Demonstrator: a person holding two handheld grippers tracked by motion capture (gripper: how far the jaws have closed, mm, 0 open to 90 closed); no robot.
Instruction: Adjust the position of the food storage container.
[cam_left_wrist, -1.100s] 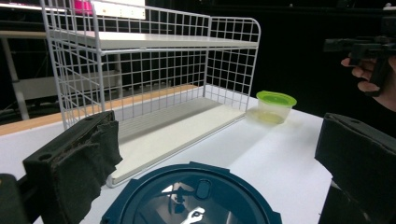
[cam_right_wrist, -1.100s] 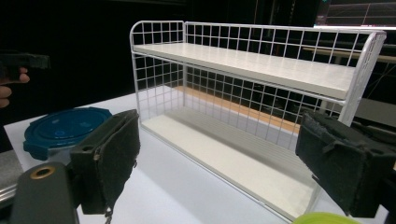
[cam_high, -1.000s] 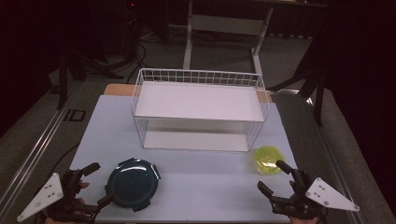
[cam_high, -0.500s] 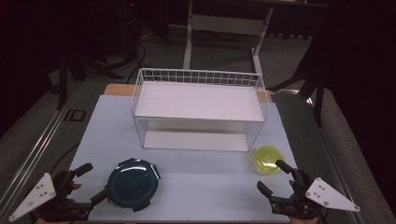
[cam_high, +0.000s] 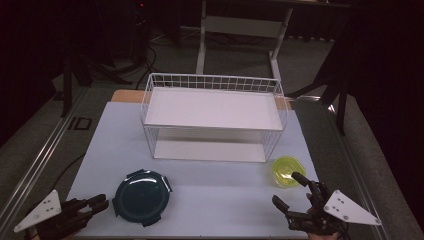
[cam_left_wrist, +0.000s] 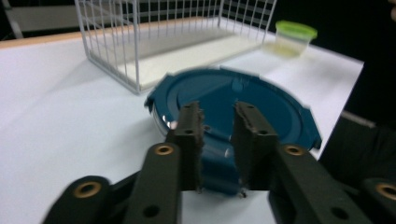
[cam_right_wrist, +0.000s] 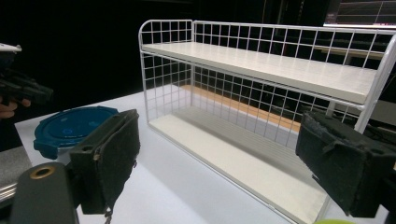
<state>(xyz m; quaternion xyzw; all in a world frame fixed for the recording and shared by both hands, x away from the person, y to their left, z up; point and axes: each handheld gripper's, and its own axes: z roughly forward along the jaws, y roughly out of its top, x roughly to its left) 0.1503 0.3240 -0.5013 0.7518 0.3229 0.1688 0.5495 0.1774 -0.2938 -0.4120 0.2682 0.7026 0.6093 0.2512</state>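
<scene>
A round dark blue lidded container (cam_high: 141, 196) sits on the white table top (cam_high: 115, 145) at the front left. My left gripper (cam_high: 102, 201) lies just left of it, pointing at its rim. In the left gripper view the jaws (cam_left_wrist: 218, 109) have just been closing; only a narrow gap stays between them, with nothing in it, and the blue container (cam_left_wrist: 261, 100) lies right beyond the tips. My right gripper (cam_high: 288, 189) stands wide open at the front right, beside a small yellow-green lidded tub (cam_high: 286, 171). Nothing is between its jaws (cam_right_wrist: 219, 140).
A white two-level wire rack (cam_high: 212, 107) stands across the middle of the table, both shelves bare. It also rises ahead in the right gripper view (cam_right_wrist: 261, 65). Dark floor, metal rails and desk legs surround the table.
My left gripper has drawn back toward the front left and sunk lower, and its jaws have come nearly together. The right gripper and both containers have stayed put.
</scene>
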